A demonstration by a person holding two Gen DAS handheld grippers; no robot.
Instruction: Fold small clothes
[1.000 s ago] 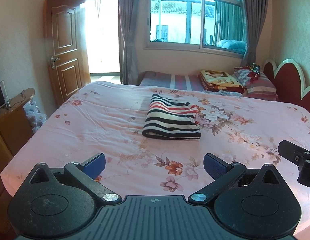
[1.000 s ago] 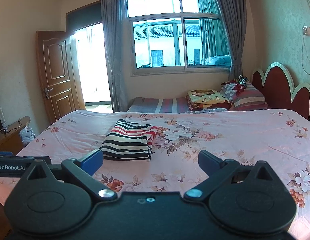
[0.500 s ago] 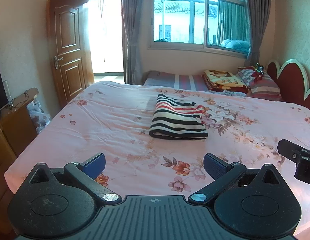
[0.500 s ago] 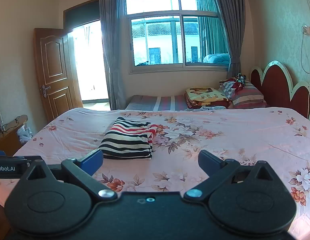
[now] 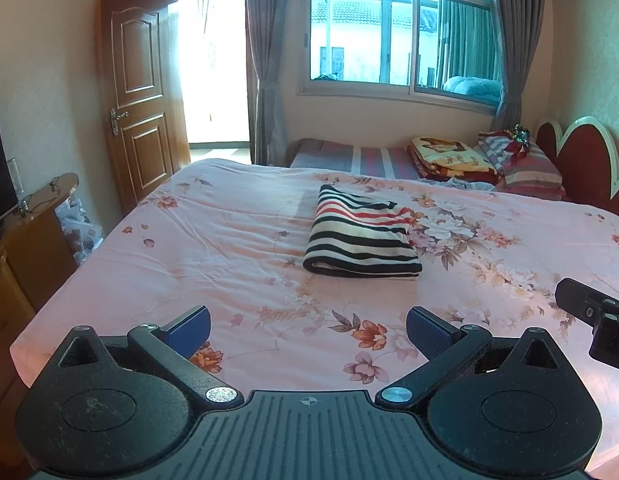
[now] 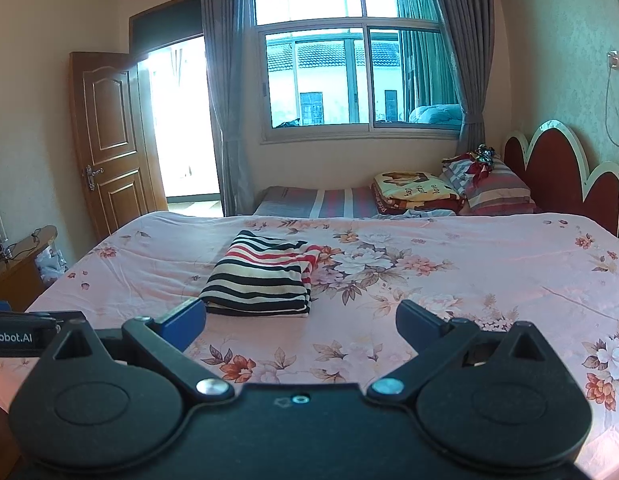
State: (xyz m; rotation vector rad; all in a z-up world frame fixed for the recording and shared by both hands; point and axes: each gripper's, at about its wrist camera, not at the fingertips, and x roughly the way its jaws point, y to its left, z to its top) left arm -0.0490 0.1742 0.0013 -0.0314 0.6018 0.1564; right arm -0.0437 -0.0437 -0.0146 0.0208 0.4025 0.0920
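Observation:
A folded garment with black, cream and red stripes (image 5: 361, 236) (image 6: 261, 280) lies flat on the pink flowered bedspread (image 5: 229, 248) (image 6: 469, 280), near the bed's middle. My left gripper (image 5: 307, 330) hovers over the bed's near edge, well short of the garment, open with nothing between its blue pads. My right gripper (image 6: 299, 322) is likewise open and holds nothing, with the garment ahead and a little left. Part of the right gripper's body (image 5: 593, 316) shows at the right edge of the left wrist view.
A wooden cabinet (image 5: 17, 264) stands at the left of the bed, with an open wooden door (image 5: 137, 96) behind it. Pillows and folded blankets (image 6: 449, 190) are piled by the red headboard (image 6: 557, 176) at the far right. A curtained window (image 6: 357, 80) fills the far wall.
Both grippers have drawn back and risen slightly from the bed, so the garment looks a little farther off. The garment has not moved, and both grippers stay open.

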